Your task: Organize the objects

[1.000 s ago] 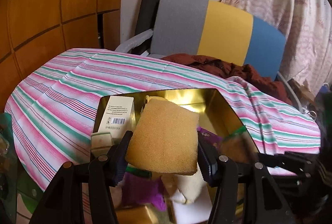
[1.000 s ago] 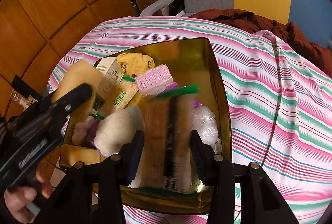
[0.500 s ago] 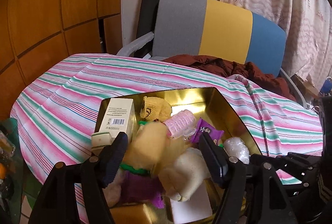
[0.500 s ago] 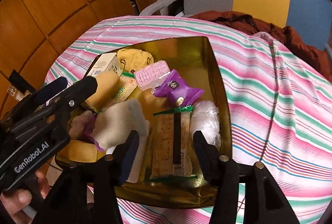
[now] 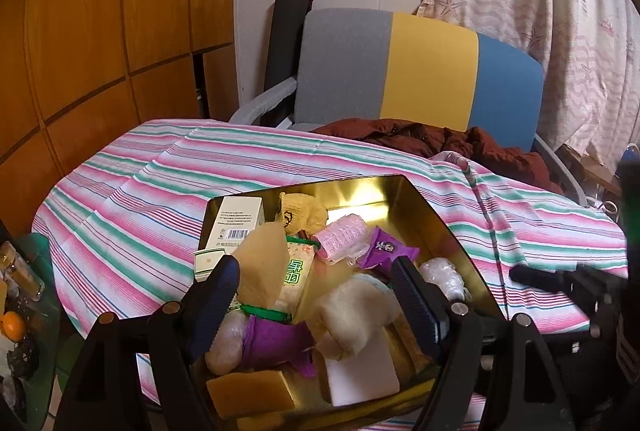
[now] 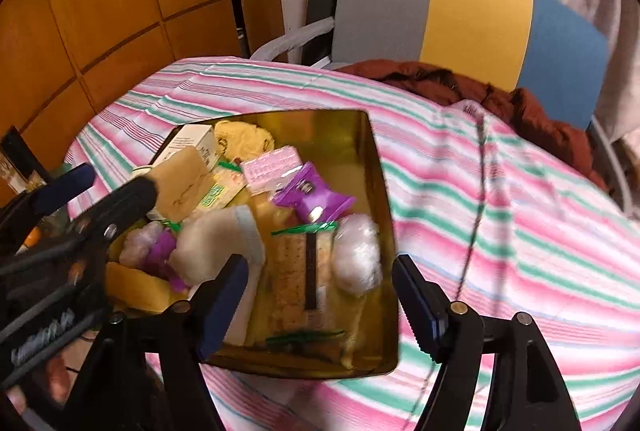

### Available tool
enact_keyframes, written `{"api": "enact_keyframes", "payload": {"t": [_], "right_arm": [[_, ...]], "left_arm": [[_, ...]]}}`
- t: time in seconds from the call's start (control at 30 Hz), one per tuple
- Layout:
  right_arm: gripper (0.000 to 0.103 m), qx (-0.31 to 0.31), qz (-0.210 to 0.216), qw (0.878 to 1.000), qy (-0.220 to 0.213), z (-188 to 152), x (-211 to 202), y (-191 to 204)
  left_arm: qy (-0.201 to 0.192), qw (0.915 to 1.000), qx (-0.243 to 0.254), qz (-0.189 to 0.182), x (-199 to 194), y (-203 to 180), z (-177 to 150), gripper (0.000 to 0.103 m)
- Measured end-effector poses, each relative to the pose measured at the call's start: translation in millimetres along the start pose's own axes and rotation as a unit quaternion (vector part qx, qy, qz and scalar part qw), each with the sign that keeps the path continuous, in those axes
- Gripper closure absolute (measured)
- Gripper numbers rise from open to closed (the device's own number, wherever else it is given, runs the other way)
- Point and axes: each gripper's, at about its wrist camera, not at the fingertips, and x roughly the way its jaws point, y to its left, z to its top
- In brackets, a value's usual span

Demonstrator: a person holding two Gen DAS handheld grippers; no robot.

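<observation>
A gold tray (image 5: 360,191) (image 6: 340,127) on the striped tablecloth (image 5: 160,191) holds several small items. A tan sponge (image 5: 262,267) (image 6: 182,183) leans against a white box (image 5: 236,227) at the tray's left. A cracker packet (image 6: 300,271) lies flat near the tray's front right, beside a clear wrapped ball (image 6: 356,255). A pink hair roller (image 5: 340,237), a purple wrapper (image 5: 386,249), a cream cloth roll (image 5: 352,311) and a white block (image 5: 360,371) fill the rest. My left gripper (image 5: 316,305) (image 6: 118,179) hangs open over the tray's near left. My right gripper (image 6: 320,307) is open and empty above the front edge.
A chair (image 5: 400,71) with a grey, yellow and blue back stands behind the table, with a dark red jacket (image 5: 420,139) on its seat. Wood panelling lines the left wall. A glass side table (image 5: 24,311) with small items sits low on the left.
The left gripper let go of the tan sponge, which now rests in the tray. The right gripper released the cracker packet into the tray. Both opened and drew back.
</observation>
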Motion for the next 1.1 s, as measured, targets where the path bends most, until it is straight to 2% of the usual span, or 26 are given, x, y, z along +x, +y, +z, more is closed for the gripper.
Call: {"api": "enact_keyframes", "payload": {"t": [0.1,0.17,0.23,0.33,0.4,0.63,0.83,1.1], "right_arm": [[0.027,-0.026,-0.035,0.999,-0.03,18.3,-9.3,2.0],[0.022,-0.018,-0.038,0.998,-0.05,29.0,-21.0,-4.8],[0.02,-0.01,-0.047,0.997,-0.063,29.6,-30.1,-11.0],[0.018,0.018,-0.048,0.997,-0.064,19.4,-37.8,-22.3],[0.01,0.031,-0.047,0.996,-0.064,10.3,-40.8,-25.8],[0.01,0.052,-0.046,0.996,-0.06,-22.1,-39.0,-23.9],[0.01,0.054,-0.043,0.995,-0.065,-34.3,-39.0,-17.0],[0.009,0.027,-0.051,0.996,-0.066,-36.3,-35.4,-5.4]], "left_arm": [[-0.017,0.9996,-0.024,-0.002,-13.3,7.1,2.0,0.023],[-0.027,0.9995,-0.018,-0.003,-22.5,8.2,1.1,0.023],[-0.032,0.9994,-0.006,0.014,-29.1,7.4,0.1,0.023],[-0.037,0.999,-0.006,0.026,-37.4,10.3,-2.9,0.023],[-0.035,0.9992,-0.001,0.017,-40.3,12.6,-5.6,0.023],[-0.034,0.9974,-0.008,0.063,-41.8,13.3,-19.3,0.023],[-0.019,0.9983,-0.021,0.052,-38.1,17.4,-28.8,0.023],[-0.026,0.9986,-0.031,0.033,-39.3,18.4,-30.1,0.032]]}}
